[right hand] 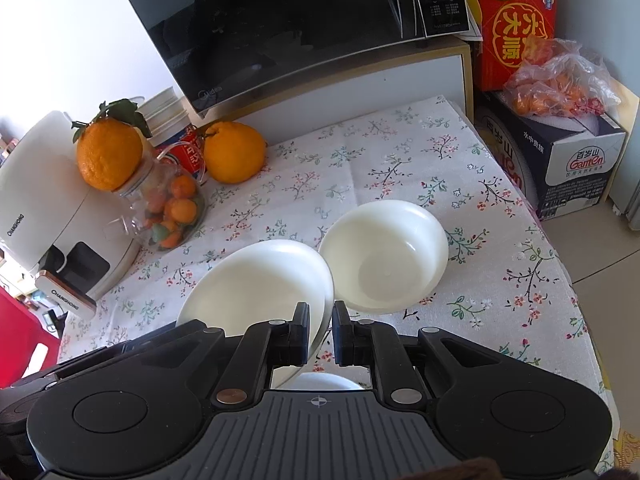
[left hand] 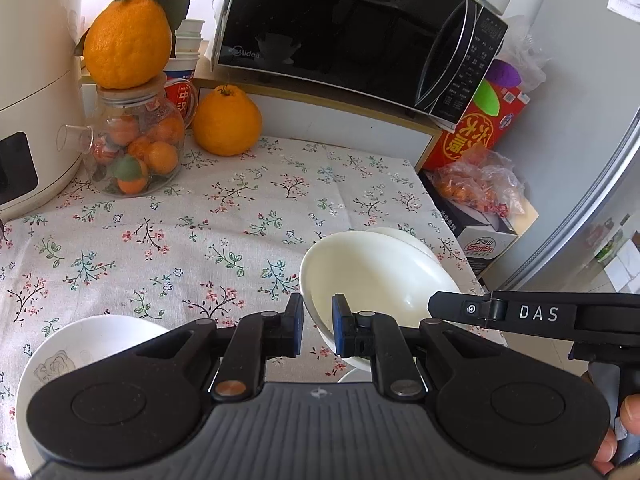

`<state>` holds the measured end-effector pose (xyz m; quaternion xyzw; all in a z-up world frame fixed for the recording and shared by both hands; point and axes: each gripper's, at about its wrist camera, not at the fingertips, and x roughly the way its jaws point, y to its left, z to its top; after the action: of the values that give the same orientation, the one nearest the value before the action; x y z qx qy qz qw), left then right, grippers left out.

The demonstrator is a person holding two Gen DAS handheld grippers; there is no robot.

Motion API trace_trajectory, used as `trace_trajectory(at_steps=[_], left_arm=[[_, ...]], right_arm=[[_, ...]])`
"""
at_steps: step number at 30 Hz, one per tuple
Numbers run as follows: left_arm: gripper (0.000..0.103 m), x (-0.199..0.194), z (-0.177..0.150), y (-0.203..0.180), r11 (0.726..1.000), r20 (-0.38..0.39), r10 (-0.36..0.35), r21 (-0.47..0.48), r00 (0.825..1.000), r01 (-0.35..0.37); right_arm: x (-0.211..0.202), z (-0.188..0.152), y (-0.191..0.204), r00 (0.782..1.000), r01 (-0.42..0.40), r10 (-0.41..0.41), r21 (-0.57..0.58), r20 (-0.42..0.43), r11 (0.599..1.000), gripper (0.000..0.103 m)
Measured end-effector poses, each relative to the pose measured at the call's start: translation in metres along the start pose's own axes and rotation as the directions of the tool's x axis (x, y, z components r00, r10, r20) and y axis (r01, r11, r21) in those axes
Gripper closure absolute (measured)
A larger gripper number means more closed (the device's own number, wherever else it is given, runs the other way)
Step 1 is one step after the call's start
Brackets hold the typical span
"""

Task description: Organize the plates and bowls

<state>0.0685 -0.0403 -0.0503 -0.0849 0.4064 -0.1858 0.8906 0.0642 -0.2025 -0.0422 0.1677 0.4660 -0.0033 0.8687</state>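
A white bowl (left hand: 368,280) is held tilted above the floral tablecloth; both grippers grip its rim from opposite sides. My left gripper (left hand: 318,326) is shut on its near rim. My right gripper (right hand: 321,332) is shut on the same bowl (right hand: 260,284) at its right rim; its finger also shows in the left wrist view (left hand: 460,308). A second white bowl (right hand: 386,254) sits upright on the cloth just right of the held one. A white plate with a faint flower print (left hand: 72,356) lies at the near left. Another white dish (right hand: 320,380) lies under the held bowl.
A white appliance (left hand: 28,112) stands at the left. A glass jar of small oranges (left hand: 136,148) carries a large orange (left hand: 128,40), another orange (left hand: 226,122) beside it. A black microwave (left hand: 348,32) sits on a shelf behind. Boxes and a fruit bag (right hand: 560,84) stand right of the table.
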Motion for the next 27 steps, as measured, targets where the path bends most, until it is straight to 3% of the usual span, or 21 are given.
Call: trace_trajectory(at_steps=[13,27], left_arm=[[0.090,-0.008,-0.027,-0.016,0.998,-0.068,-0.052,0.033,0.996,0.054],[0.090,-0.004,-0.046,-0.020,0.995,-0.133,0.011,0.102,0.991,0.003]], right_arm=[[-0.022,-0.020,-0.010,0.999,0.039,-0.041,-0.076,-0.028,0.996,0.088],[-0.012,-0.041,-0.010,0.992,0.035,-0.053,-0.159,-0.116,0.987,0.088]])
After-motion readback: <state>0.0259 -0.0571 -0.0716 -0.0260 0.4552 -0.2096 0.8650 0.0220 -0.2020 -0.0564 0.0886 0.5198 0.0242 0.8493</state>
